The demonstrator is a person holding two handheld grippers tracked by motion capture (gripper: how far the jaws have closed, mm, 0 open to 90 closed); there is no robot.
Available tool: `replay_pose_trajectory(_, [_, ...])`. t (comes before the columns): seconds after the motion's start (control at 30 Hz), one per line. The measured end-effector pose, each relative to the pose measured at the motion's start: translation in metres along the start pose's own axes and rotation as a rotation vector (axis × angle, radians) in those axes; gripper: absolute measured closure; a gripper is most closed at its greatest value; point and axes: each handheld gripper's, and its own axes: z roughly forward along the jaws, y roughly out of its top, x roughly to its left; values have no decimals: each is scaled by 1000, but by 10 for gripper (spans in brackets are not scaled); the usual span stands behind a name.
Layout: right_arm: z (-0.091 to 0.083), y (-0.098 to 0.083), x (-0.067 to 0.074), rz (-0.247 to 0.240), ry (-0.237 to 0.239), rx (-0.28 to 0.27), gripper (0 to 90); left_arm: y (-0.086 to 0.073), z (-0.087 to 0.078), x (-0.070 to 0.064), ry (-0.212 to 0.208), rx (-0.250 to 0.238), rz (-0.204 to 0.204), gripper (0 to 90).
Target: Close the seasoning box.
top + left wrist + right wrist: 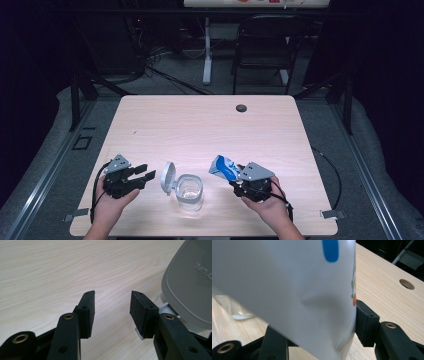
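Pouch (223, 166), white with blue print and dented, sits clamped in the right gripper (239, 178) near the table's (200, 120) front edge; left gripper (142, 175) jaws apart, empty.

Left tool (145, 175) jaws apart, empty; right tool (235, 176) clamped.

Pale wooden table (200, 125) with a dark grommet hole (241, 108); black folding chair (265, 45) behind.

Lab recording booth, black curtains (30, 50), floor cables (160, 75), bare wooden table (200, 125), folding chair (265, 45)
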Motion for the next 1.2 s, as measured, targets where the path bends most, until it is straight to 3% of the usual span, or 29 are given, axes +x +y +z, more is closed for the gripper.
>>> replay_pose_trajectory(0.7, [9, 8, 5, -50, -59, 23, 479, -1, 0, 1, 9, -13, -8, 547])
replay_pose_trajectory(1.2, [15, 14, 12, -136, -88, 46, 479, 0, -1, 3, 9, -8, -3, 547])
